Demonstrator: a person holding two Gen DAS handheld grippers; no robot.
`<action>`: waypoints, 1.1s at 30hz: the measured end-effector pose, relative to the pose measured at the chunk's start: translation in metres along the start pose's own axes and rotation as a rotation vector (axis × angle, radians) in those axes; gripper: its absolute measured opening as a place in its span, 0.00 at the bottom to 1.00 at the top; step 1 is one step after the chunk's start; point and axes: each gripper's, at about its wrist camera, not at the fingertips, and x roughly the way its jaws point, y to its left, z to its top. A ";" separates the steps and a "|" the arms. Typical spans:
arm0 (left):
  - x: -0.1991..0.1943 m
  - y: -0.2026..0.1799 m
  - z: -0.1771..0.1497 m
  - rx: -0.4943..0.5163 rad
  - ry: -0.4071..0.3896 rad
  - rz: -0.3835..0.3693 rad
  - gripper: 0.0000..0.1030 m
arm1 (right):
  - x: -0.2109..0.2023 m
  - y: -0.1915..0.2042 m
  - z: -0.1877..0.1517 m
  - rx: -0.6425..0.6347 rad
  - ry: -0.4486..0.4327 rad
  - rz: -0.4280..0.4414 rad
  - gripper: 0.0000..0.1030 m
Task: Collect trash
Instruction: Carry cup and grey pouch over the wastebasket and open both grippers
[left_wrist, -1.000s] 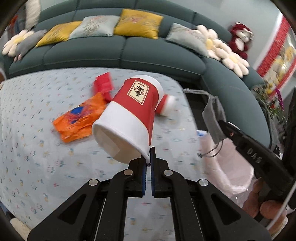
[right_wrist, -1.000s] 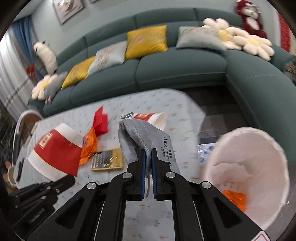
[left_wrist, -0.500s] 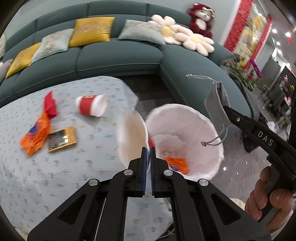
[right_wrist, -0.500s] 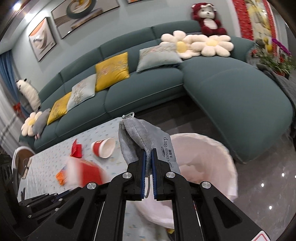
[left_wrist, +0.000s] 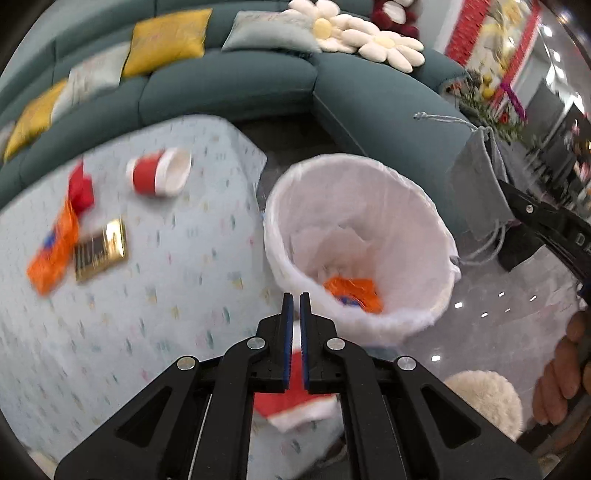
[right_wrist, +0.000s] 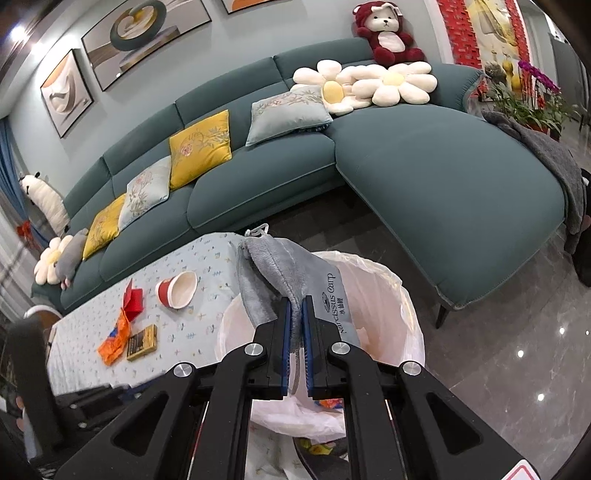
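Observation:
My left gripper (left_wrist: 294, 297) hangs near the rim of the white-lined trash bin (left_wrist: 436, 229), its jaws nearly closed with nothing between the tips. The red and white paper cup (left_wrist: 295, 402) shows blurred below the fingers, near the table corner and outside the bin. An orange wrapper (left_wrist: 354, 293) lies in the bin. My right gripper (right_wrist: 295, 301) is shut on a grey drawstring pouch (right_wrist: 280, 266) above the bin (right_wrist: 402, 291); the pouch also shows in the left wrist view (left_wrist: 476, 188). On the table lie a small red cup (left_wrist: 159, 171), an orange wrapper (left_wrist: 53, 251), a gold box (left_wrist: 99, 249) and red paper (left_wrist: 80, 188).
The table (left_wrist: 166, 295) has a light blue patterned cloth, with the bin at its right end. A teal sectional sofa (right_wrist: 424, 177) with cushions curves behind. A white fluffy stool (left_wrist: 487, 395) stands on the glossy grey floor by the bin.
The large red and white cup has left my left gripper's tips and now shows below the fingers. The left gripper swung further over the bin. The right gripper still holds the pouch.

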 end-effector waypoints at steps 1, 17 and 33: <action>-0.003 0.002 -0.008 -0.008 -0.004 0.005 0.07 | 0.001 0.000 0.001 -0.003 0.003 0.000 0.06; 0.059 0.009 -0.059 -0.117 0.229 0.046 0.67 | 0.011 0.009 -0.012 -0.023 0.046 0.024 0.06; 0.034 0.019 -0.038 -0.103 0.155 -0.022 0.27 | 0.028 0.009 -0.016 -0.011 0.073 0.021 0.06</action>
